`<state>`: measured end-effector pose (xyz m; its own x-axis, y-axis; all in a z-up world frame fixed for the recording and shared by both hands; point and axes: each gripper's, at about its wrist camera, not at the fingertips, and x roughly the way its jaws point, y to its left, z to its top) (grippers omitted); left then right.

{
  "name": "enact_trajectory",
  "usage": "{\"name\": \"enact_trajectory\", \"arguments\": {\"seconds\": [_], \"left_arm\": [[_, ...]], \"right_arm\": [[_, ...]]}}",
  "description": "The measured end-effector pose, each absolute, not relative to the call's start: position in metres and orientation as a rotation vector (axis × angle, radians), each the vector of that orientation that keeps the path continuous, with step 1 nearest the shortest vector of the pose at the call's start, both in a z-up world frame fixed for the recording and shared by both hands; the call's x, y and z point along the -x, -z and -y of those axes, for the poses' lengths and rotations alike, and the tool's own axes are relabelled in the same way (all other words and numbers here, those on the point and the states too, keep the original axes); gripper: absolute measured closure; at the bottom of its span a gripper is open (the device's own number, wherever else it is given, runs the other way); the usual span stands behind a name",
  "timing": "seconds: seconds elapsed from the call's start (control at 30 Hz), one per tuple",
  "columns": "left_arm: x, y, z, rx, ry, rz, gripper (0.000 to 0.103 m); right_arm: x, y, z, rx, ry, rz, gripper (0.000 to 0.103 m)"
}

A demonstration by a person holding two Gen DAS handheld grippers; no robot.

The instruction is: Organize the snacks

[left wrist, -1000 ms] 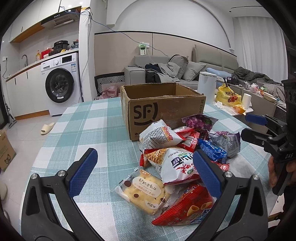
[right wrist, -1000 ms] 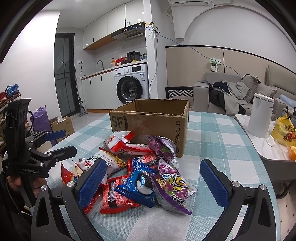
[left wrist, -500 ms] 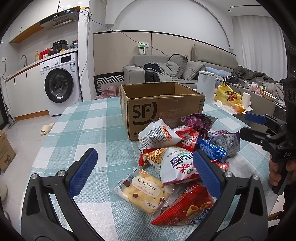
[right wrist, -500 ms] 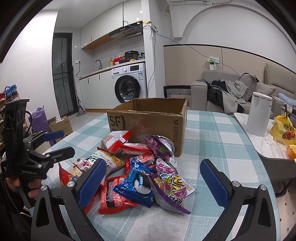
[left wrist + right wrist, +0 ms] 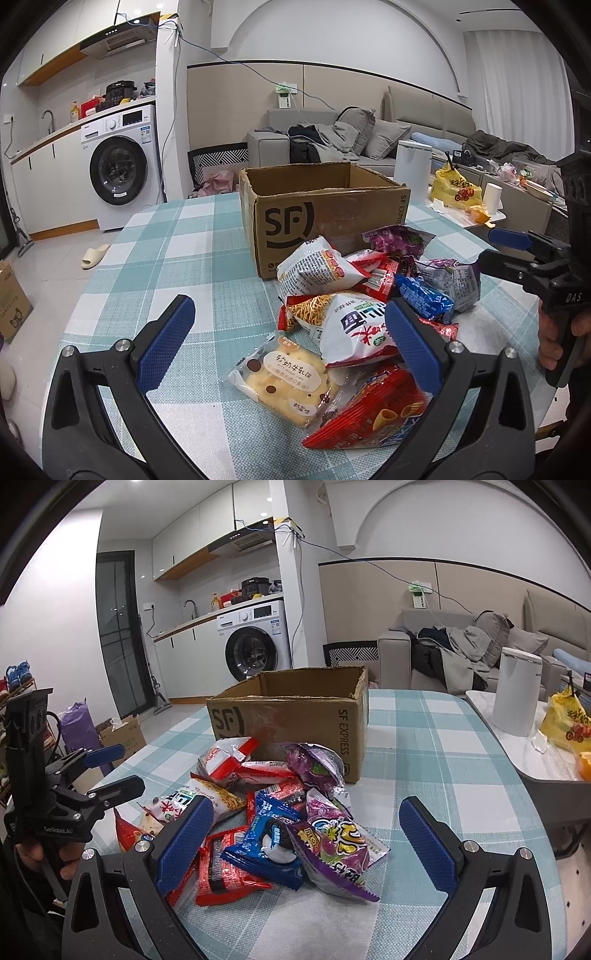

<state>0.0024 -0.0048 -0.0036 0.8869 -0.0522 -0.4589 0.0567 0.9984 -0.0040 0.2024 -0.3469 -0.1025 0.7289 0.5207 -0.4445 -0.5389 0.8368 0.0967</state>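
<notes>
one cardboard box (image 5: 325,218). snack packets in the pile (image 5: 269,805): about ten, overlap hides the exact count. of these, two purple bags (image 5: 338,845), one blue cookie pack (image 5: 267,843), one yellow biscuit pack (image 5: 284,380). two grippers: left (image 5: 288,345), right (image 5: 306,843).

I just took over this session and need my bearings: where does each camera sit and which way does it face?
Left wrist: rides the left tool, facing the snack pile and SF cardboard box; the right tool and its hand show at right.
Right wrist: rides the right tool, facing the same pile from its other side, Oreo pack nearest; the left tool shows at left.
Shared: box, pile, checked tablecloth, washing machine.
</notes>
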Motion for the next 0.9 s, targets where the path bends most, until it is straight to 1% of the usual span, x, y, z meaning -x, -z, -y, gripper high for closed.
{"name": "enact_trajectory", "arguments": {"seconds": [0.13, 0.5, 0.73, 0.8, 0.9], "left_arm": [[-0.004, 0.004, 0.007, -0.01, 0.074, -0.488, 0.0], [-0.001, 0.018, 0.016, 0.023, 0.179, -0.628, 0.0], [-0.001, 0.023, 0.021, 0.024, 0.233, -0.671, 0.001], [-0.003, 0.026, 0.024, 0.019, 0.251, -0.699, 0.001], [-0.004, 0.03, 0.029, 0.006, 0.266, -0.731, 0.005]], "right_arm": [[-0.209, 0.104, 0.35, 0.019, -0.546, -0.508, 0.0], [-0.232, 0.121, 0.354, -0.053, -0.514, -0.673, 0.001], [-0.242, 0.128, 0.356, -0.086, -0.488, -0.727, 0.006], [-0.242, 0.129, 0.357, -0.091, -0.49, -0.735, 0.006], [-0.245, 0.131, 0.359, -0.114, -0.499, -0.756, 0.006]]}}
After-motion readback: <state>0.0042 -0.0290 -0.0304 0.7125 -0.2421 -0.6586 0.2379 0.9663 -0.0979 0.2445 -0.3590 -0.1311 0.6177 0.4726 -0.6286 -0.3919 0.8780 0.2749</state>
